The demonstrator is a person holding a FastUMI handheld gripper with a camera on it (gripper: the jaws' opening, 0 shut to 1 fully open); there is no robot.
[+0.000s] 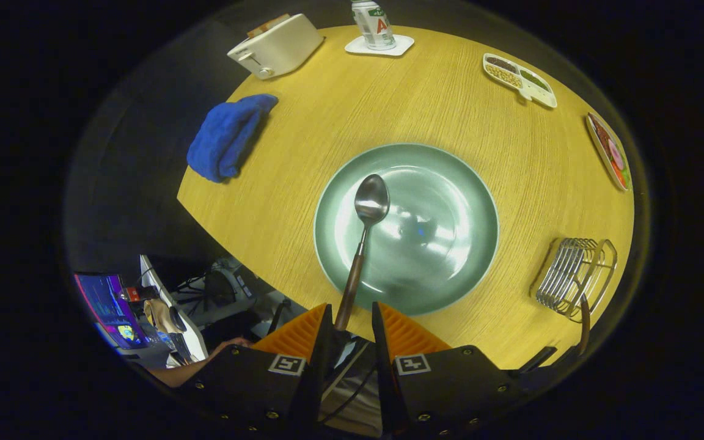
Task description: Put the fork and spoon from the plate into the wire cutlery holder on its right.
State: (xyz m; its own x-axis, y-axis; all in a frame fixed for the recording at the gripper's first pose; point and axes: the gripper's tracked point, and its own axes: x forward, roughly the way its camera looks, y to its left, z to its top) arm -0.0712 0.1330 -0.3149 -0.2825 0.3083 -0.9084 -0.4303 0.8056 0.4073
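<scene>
My gripper is high above the round wooden table and shut on the spoon, pinching the brown handle near its end. The steel bowl of the spoon points forward and hangs over the green plate, which has nothing lying on it. The wire cutlery holder stands to the right of the plate near the table's edge. A brown handle sticks out of its near side; it looks like the fork's, though its head is hidden.
Beyond the plate are a blue cloth, a white toaster, a bottle on a white coaster, a divided snack tray and a patterned dish. Off the table's near left edge are a monitor and a person's arm.
</scene>
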